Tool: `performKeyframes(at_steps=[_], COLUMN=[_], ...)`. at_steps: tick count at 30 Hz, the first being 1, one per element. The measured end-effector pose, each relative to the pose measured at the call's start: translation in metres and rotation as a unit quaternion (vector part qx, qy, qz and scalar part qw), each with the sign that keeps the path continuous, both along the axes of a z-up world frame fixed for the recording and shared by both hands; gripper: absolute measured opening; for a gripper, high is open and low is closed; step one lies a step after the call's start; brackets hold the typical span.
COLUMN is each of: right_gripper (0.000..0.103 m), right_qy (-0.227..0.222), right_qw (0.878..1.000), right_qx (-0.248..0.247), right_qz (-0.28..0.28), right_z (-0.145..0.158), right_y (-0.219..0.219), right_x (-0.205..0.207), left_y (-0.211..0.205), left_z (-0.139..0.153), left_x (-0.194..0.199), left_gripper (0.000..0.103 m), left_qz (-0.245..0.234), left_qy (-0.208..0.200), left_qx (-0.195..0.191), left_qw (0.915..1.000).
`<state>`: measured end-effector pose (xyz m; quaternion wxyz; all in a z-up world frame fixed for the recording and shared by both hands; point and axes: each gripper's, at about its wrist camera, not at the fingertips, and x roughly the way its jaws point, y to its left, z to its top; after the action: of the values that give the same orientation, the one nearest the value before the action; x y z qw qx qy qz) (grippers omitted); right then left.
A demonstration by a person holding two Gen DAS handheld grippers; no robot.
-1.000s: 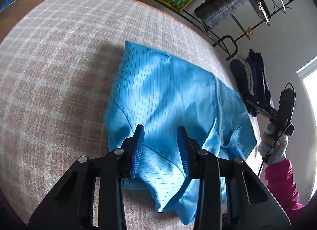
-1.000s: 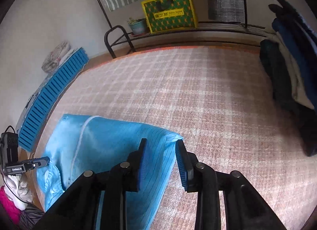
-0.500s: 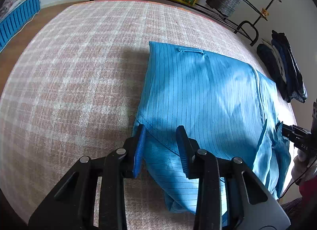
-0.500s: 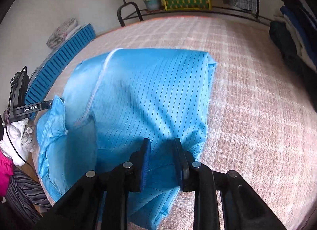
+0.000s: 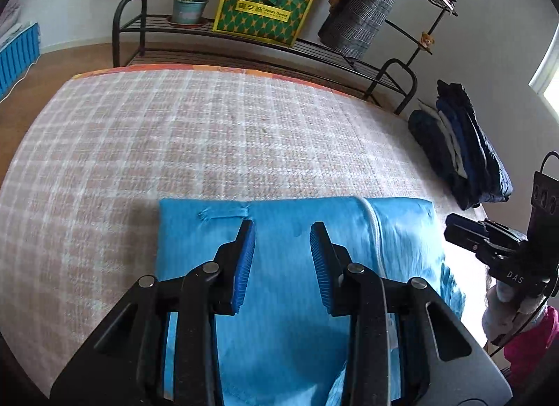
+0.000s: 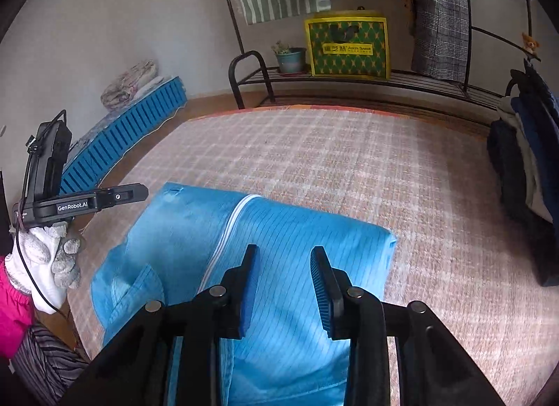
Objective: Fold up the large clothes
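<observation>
A light blue striped garment point(image 5: 195, 241) lies folded into a rough rectangle on the pink checked bed cover point(image 5: 174, 133). A white zip line runs down its top layer. My left gripper point(image 5: 281, 227) hovers over the garment's left half, open, with only flat fabric showing below the gap. My right gripper point(image 6: 284, 252) hangs over the garment point(image 6: 297, 227) near its right fold. Its jaws are opening and nothing is pinched between them. Each gripper shows in the other's view: the right one point(image 5: 489, 241) and the left one point(image 6: 87, 201), held by a gloved hand point(image 6: 45, 266).
A pile of dark folded clothes point(image 5: 461, 151) sits at the bed's right edge. Beyond the far edge stands a black metal rack point(image 5: 244, 39) with a yellow-green box point(image 5: 265, 14) and a plant pot point(image 5: 188, 11). A blue slatted mat point(image 6: 122, 140) lies on the floor to the left.
The garment went from rumpled to a flat folded rectangle. Both grippers pulled back toward its near side. The right jaws, narrow half a second ago, now stand wider.
</observation>
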<state>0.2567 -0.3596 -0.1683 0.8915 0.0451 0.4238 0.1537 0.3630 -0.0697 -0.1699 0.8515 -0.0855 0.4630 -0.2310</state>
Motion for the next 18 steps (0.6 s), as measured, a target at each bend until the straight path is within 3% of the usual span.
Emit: performKeyframes(at_steps=[3,6,11,14,18], right_gripper=[0.031,0.03,0.026,0.026,0.026], right_qy=[0.007,0.021,0.073,0.077,0.076], right_qw=[1.0,0.999,0.994,0.994,0.996], right_qx=[-0.002,-0.013,-0.074,-0.073,-0.041], right_qz=[0.009,0.022,0.019,0.014,-0.004], right_z=[-0.009,-0.022,-0.06,-0.063,-0.047], right_y=[0.011,0.023,0.035,0.031,0.014], right_x=[0.019,0.034,0.053,0.053,0.039], left_y=[-0.018,-0.027,-0.032,-0.031,0.001], left_z=[-0.015,-0.035,-0.059,-0.055,-0.033], left_x=[0.016,0.027,0.032,0.029,0.016], left_gripper=[0.034,0.034,0.033,0.032,0.032], left_qz=[-0.016,-0.023,-0.033,-0.038,-0.008], left_qy=[0.02,0.039,0.047,0.05,0.047], left_qx=[-0.003,0.019,0.045,0.047,0.015], left_qw=[0.9997,0.9988,0.9973,0.9969,0.9987])
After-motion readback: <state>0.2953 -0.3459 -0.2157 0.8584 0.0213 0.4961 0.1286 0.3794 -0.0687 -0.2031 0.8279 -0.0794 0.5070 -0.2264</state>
